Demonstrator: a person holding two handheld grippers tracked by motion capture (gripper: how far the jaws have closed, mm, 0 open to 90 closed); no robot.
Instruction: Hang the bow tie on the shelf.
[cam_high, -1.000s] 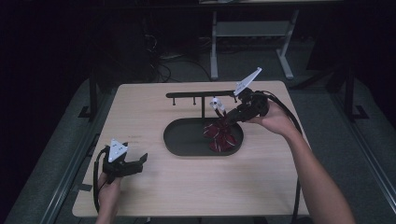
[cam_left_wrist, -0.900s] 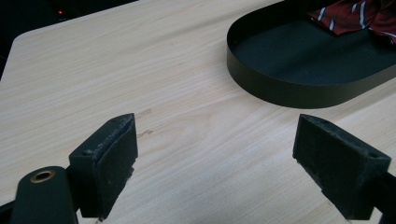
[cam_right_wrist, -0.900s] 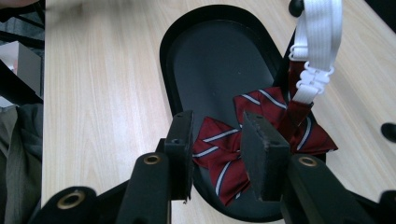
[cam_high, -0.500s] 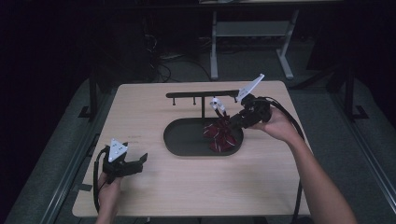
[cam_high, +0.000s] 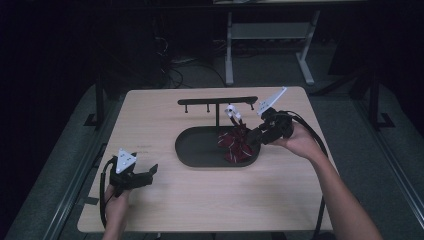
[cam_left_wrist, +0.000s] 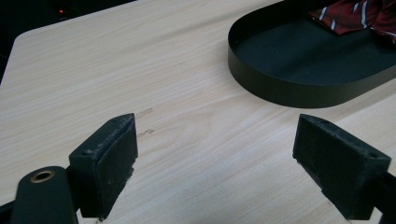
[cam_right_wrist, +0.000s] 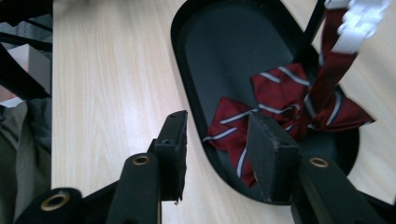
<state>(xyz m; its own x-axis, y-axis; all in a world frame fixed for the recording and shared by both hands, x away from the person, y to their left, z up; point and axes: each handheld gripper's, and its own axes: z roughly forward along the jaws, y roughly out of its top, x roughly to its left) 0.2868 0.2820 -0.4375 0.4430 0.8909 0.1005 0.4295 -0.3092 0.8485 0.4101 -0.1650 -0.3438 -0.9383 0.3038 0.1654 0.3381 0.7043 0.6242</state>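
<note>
A dark red bow tie with pale stripes lies in the right end of a black oval tray. Its strap, with a white clasp, rises toward the black hook rack behind the tray. My right gripper reaches in from the right. In the right gripper view its jaws have just been opening and stand apart over the tray rim, with the bow tie lying loose beyond them. My left gripper rests open at the front left, with bare table between its jaws.
The tray sits mid-table, its left half bare. The rack's post stands in the tray beside the strap and clasp. Light wood table spreads around the tray. A metal stand is on the dark floor behind.
My right gripper has sunk a little toward the tray and its jaws have spread wider. The bow tie lies lower in the tray. The left gripper has not moved.
</note>
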